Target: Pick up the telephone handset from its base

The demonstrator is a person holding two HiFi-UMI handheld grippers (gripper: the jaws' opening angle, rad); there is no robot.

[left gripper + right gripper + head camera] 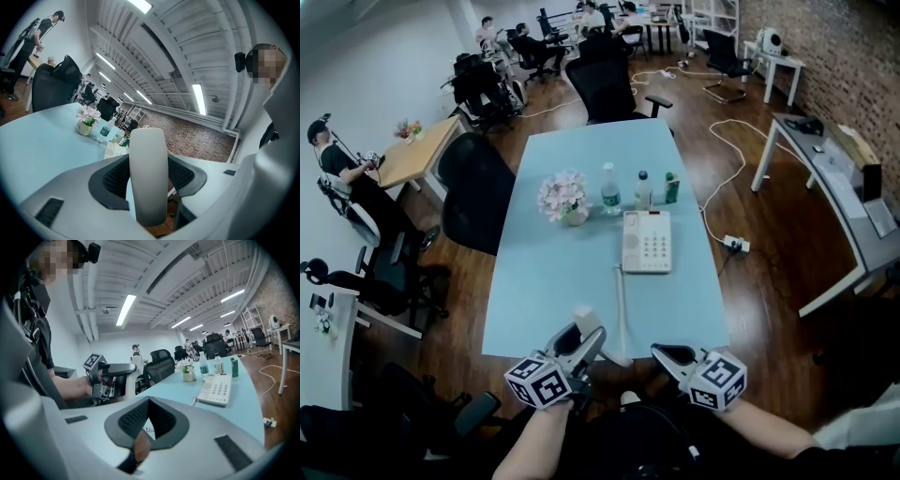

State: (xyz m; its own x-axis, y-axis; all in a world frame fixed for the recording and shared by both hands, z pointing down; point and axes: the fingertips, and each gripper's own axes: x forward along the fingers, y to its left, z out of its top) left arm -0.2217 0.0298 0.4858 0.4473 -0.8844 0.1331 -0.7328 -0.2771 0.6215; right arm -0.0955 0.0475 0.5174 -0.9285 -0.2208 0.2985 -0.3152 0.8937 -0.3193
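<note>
A long pale-blue worktop [572, 300] stretches away from its near edge. Near its middle stands a pot of pink and white flowers [565, 199]. To the pot's right, a clear bottle [610, 190], a smaller bottle [644, 190] and a green container [672, 187] stand upright in a row, close together. Just nearer than these lies the white telephone base [647, 242], keypad facing up. A thin white cord [622, 309] leads from the base's near left corner toward the worktop's near edge.

The handset [147, 173] is smooth white plastic, the table [572, 281] matt pale blue (the floor [769, 281] glossy dark wood).
</note>
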